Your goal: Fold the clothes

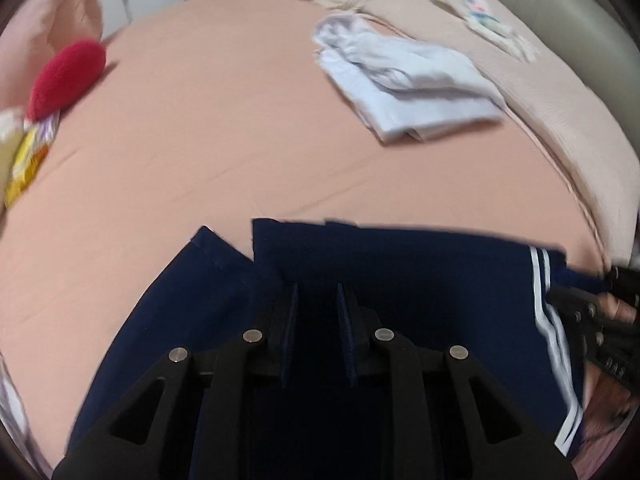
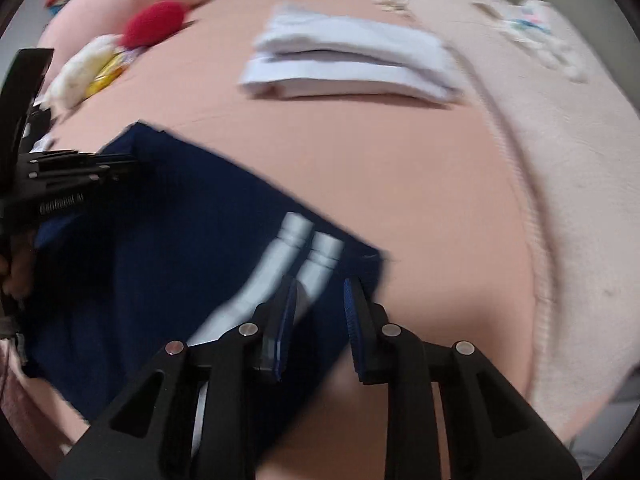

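Navy shorts with two white side stripes lie on the peach bedsheet, near the front edge. My left gripper is open just above the navy cloth, with nothing between its pads. In the right wrist view the shorts lie lower left and my right gripper is open over their striped right edge. The left gripper's body shows at the left, and the right gripper's body shows at the left wrist view's right edge.
A folded white garment lies further back on the bed, also in the right wrist view. A red plush and yellow packets sit at the left. A pale pink blanket with a small printed cloth covers the right side.
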